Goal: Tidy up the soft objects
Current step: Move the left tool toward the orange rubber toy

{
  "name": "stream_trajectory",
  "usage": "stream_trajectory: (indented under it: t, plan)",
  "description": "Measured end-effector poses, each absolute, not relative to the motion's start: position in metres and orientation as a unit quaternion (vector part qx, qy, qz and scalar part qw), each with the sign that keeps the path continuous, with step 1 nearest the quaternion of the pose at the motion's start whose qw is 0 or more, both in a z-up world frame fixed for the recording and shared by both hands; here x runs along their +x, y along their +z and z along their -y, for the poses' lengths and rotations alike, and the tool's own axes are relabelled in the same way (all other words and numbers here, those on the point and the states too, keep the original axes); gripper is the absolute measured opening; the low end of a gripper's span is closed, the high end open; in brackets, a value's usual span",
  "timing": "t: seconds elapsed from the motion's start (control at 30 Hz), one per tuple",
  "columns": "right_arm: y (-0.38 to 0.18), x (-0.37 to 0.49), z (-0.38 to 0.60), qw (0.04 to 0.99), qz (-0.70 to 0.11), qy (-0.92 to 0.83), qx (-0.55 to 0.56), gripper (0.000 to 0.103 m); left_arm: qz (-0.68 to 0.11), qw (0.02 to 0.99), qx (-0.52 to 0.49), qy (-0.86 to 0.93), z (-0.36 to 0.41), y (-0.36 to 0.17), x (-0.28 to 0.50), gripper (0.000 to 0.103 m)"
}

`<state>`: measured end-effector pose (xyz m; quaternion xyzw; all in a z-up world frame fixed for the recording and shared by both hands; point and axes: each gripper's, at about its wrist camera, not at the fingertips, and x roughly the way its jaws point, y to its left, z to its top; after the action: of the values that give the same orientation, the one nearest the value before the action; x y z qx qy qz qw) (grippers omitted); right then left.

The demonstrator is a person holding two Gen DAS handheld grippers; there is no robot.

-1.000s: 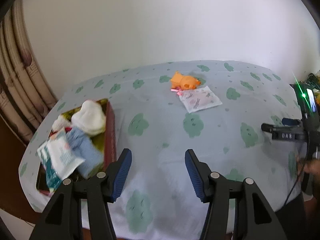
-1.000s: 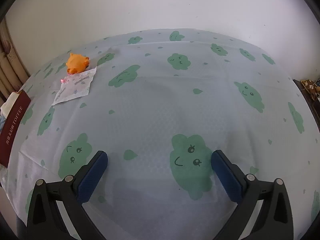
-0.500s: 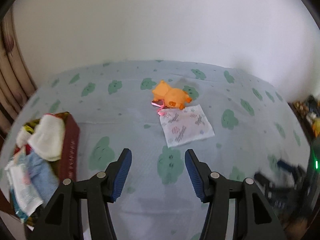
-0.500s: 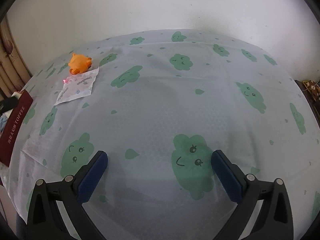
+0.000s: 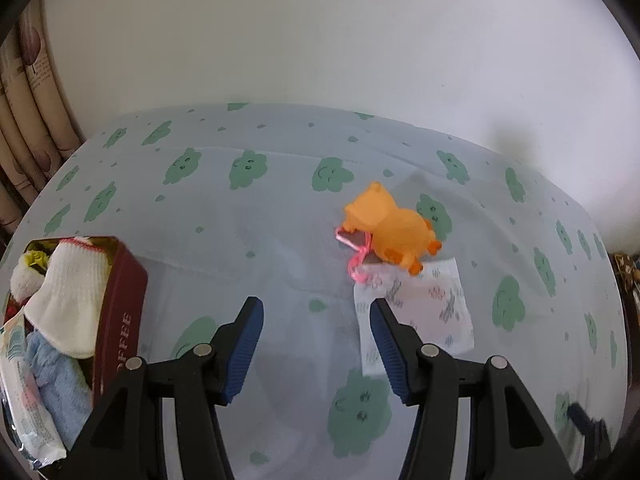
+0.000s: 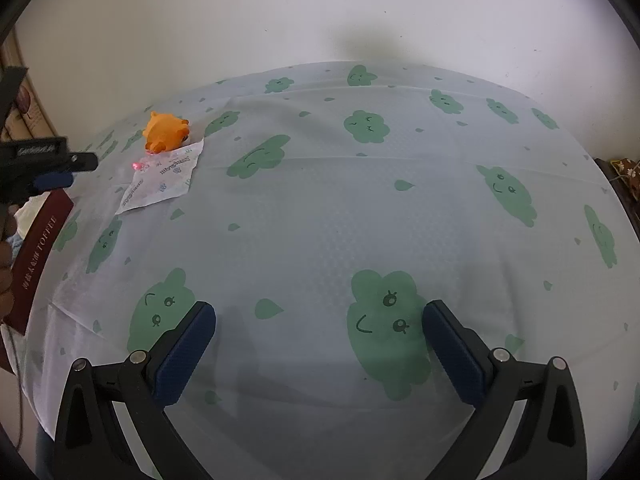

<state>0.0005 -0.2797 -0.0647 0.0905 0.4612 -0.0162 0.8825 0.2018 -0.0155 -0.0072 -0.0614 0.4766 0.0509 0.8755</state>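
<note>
Far left in the left wrist view: curtain (image 5: pixel 24 120) by the wall, then a dark red tin (image 5: pixel 120 320) at the tabletop's left edge, lettering on its side. It's stuffed w/ soft things: white sock (image 5: pixel 68 300) on top, blue cloth (image 5: pixel 56 376) under it, a plastic packet (image 5: pixel 24 400) sticking out over the near end, something yellow-white at the back, can't tell what.

Tabletop (image 5: pixel 280 208) is covered w/ a pale cloth printed w/ green clouds.

Left gripper (image 5: pixel 316 344) hangs over bare cloth just right of the tin, fingers (image 5: pixel 244 348) apart, nothing btwn them. Right finger's tip overlaps the near-left corner of a white tissue pack (image 5: pixel 424 312) in the picture; can't tell if touching.

Orange toy animal (image 5: pixel 392 228) lies on its side just behind the pack, feet over the pack's far edge, pink loop (image 5: pixel 356 252) trailing to its left.

Right wrist view: same toy (image 6: pixel 164 130) and pack (image 6: pixel 164 176) sit far left, well apart from the right gripper (image 6: pixel 320 344). That gripper's fingers (image 6: pixel 184 356) are spread wide, empty, over a cloud print near the front edge. Left gripper (image 6: pixel 52 164) and a bit of the hand (image 6: pixel 6 276) show at the left border, above the tin (image 6: pixel 36 252).
</note>
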Motion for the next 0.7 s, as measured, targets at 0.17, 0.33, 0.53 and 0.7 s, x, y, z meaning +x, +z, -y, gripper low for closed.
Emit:
stream_trajectory:
  t: [0.17, 0.33, 0.53, 0.7]
  plan:
    - [-0.064, 0.0, 0.28, 0.883, -0.46, -0.014, 0.092, 0.103, -0.478, 0.874, -0.061, 0.055, 0.02, -0.01, 0.219, 0.057]
    - [-0.064, 0.0, 0.281, 0.883, -0.459, -0.012, 0.095, 0.103, -0.485, 0.87, -0.059, 0.063, 0.026, -0.018, 0.235, 0.057]
    - [-0.064, 0.001, 0.281, 0.883, -0.458, -0.008, 0.098, 0.103, -0.504, 0.856, -0.097, 0.063, 0.023, -0.03, 0.255, 0.057]
    - [-0.064, 0.001, 0.281, 0.884, -0.457, -0.007, 0.1, 0.103, -0.513, 0.847, -0.127, 0.062, 0.018, -0.037, 0.267, 0.057]
